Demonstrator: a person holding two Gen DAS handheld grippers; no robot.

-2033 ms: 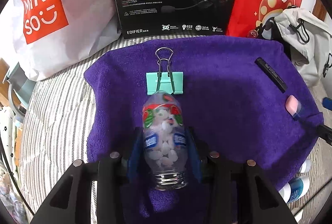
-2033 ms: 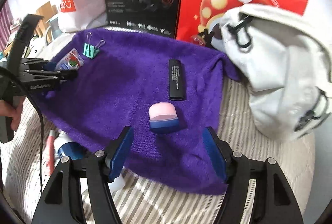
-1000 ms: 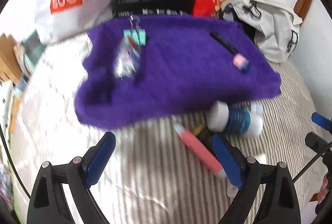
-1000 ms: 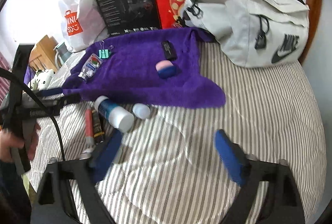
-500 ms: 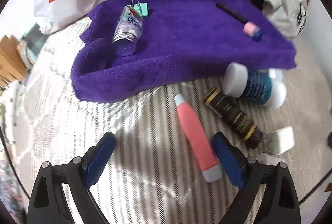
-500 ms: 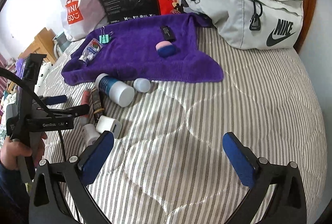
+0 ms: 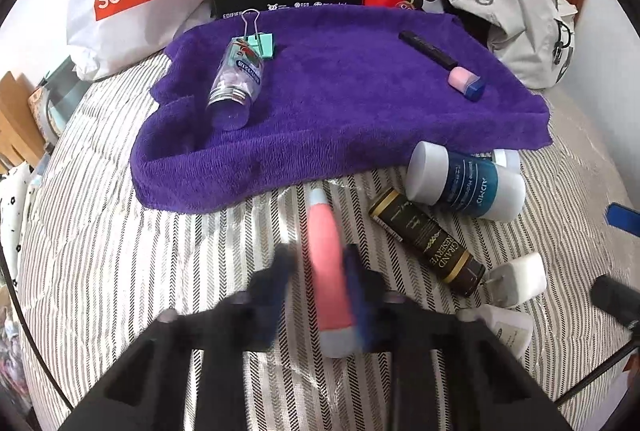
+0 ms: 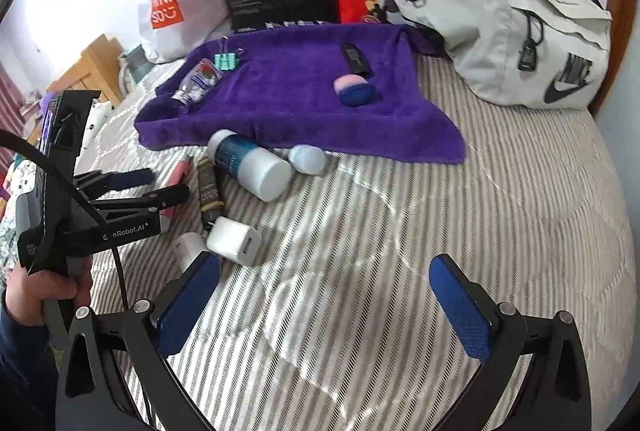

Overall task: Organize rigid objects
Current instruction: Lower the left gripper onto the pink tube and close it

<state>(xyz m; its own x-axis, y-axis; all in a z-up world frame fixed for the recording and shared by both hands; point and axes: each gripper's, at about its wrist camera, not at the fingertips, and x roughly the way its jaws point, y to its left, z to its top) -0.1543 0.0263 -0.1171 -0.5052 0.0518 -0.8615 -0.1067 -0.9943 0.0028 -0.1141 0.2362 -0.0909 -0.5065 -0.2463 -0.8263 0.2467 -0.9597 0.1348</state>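
Pink tube [image 7: 329,263] lengthwise between left gripper [image 7: 320,273] fingers, pointing towards purple towel [image 7: 352,111]

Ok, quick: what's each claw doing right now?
Left claw: closed on the pink tube.
Right claw: open, holding nothing.

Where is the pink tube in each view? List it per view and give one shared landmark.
Left wrist: pink tube bottom centre, clamped between the left tongs.
Right wrist: pink tube far left, mostly hidden behind those tongs.
Shared landmark: the purple towel beyond it.
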